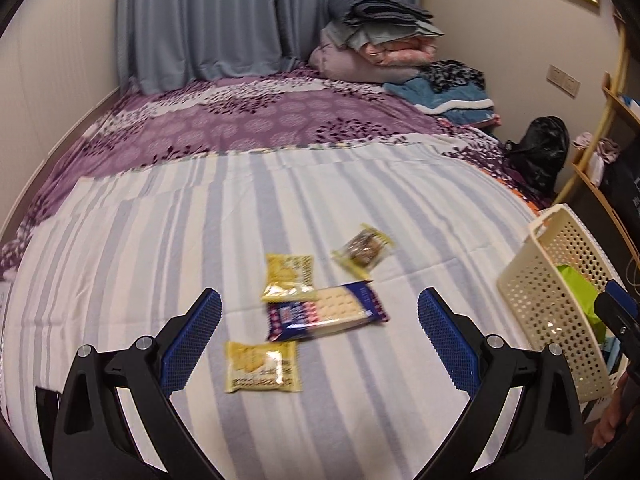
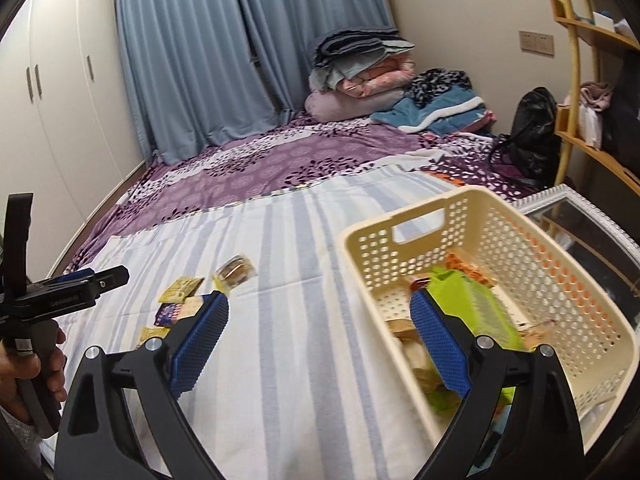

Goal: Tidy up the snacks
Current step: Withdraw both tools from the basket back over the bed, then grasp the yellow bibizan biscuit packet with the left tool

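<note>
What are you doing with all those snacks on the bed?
A person holds a gripper in each hand and is sorting snacks into the cream basket. Both grippers are open and empty: the left gripper hangs over four packets on the striped blanket, nearest the blue cracker pack. The right gripper is at the basket's edge, where a green packet and others already lie.

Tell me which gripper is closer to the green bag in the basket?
Right. The right gripper is open at the basket, one finger over the rim beside the green bag. The left gripper is open over the snacks on the bed, off to the basket's side.
</note>
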`<action>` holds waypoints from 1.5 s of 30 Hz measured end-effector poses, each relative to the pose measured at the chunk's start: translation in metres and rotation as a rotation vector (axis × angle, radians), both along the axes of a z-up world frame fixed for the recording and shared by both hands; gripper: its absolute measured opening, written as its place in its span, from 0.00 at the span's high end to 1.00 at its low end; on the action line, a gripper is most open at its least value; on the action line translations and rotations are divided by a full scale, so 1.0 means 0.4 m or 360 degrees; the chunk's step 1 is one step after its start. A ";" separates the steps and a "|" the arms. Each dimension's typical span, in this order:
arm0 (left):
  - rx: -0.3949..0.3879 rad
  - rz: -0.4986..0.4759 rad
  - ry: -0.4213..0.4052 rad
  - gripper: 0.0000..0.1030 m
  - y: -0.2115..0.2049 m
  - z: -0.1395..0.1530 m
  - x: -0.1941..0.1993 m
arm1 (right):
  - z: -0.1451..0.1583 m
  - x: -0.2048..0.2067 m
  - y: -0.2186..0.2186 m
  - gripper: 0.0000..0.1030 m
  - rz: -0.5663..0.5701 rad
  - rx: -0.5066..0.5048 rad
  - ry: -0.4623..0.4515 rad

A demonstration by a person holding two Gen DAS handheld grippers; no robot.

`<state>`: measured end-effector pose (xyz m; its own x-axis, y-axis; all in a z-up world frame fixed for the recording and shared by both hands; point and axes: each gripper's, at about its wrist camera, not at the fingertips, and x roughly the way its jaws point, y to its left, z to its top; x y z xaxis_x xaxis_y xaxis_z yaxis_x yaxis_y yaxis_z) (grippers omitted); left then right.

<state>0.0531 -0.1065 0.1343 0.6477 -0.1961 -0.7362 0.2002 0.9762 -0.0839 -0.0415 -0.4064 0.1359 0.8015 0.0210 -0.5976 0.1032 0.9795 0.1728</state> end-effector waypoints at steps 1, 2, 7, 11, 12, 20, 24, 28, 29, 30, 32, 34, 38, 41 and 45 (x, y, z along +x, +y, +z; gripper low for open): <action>0.0002 0.0024 0.0018 0.03 0.018 -0.014 -0.001 | -0.005 0.006 0.018 0.11 0.0028 -0.0005 0.0010; 0.0004 0.0042 0.0036 0.03 0.031 -0.026 -0.001 | -0.010 0.011 0.033 0.11 0.0054 -0.0008 0.0019; 0.0002 0.0113 0.0140 0.03 0.082 -0.097 -0.001 | -0.043 0.036 0.111 0.11 0.0180 -0.0034 0.0083; 0.0014 0.0128 0.0221 0.03 0.096 -0.158 -0.007 | -0.072 0.050 0.154 0.11 0.0246 -0.0033 0.0136; 0.0021 0.0129 0.0240 0.03 0.098 -0.174 -0.007 | -0.079 0.054 0.161 0.11 0.0258 -0.0026 0.0152; 0.0064 0.0170 0.0331 0.03 0.115 -0.256 0.010 | -0.113 0.071 0.189 0.11 0.0300 -0.0020 0.0227; 0.0100 0.0209 0.0371 0.03 0.139 -0.288 0.015 | -0.125 0.078 0.201 0.11 0.0319 -0.0015 0.0251; 0.0104 0.0236 0.0394 0.03 0.176 -0.310 0.016 | -0.132 0.087 0.211 0.11 0.0339 -0.0006 0.0269; 0.0098 0.0248 0.0395 0.03 0.187 -0.312 0.015 | -0.133 0.090 0.218 0.11 0.0341 -0.0006 0.0271; 0.0106 0.0261 0.0395 0.03 0.194 -0.313 0.014 | -0.133 0.092 0.219 0.11 0.0345 -0.0006 0.0272; 0.0174 0.0303 0.0385 0.03 0.214 -0.316 0.011 | -0.134 0.093 0.225 0.11 0.0355 -0.0004 0.0272; 0.0244 0.0349 0.0387 0.03 0.238 -0.319 0.010 | -0.133 0.093 0.229 0.11 0.0364 -0.0004 0.0271; 0.0126 0.0399 0.0408 0.03 0.269 -0.307 0.000 | -0.138 0.096 0.241 0.11 0.0384 0.0004 0.0279; 0.0090 0.0336 0.0399 0.03 0.231 -0.300 -0.009 | -0.136 0.095 0.250 0.11 0.0402 0.0002 0.0274; 0.0110 0.0201 0.0377 0.03 0.139 -0.296 -0.005 | -0.133 0.092 0.252 0.11 0.0406 -0.0007 0.0271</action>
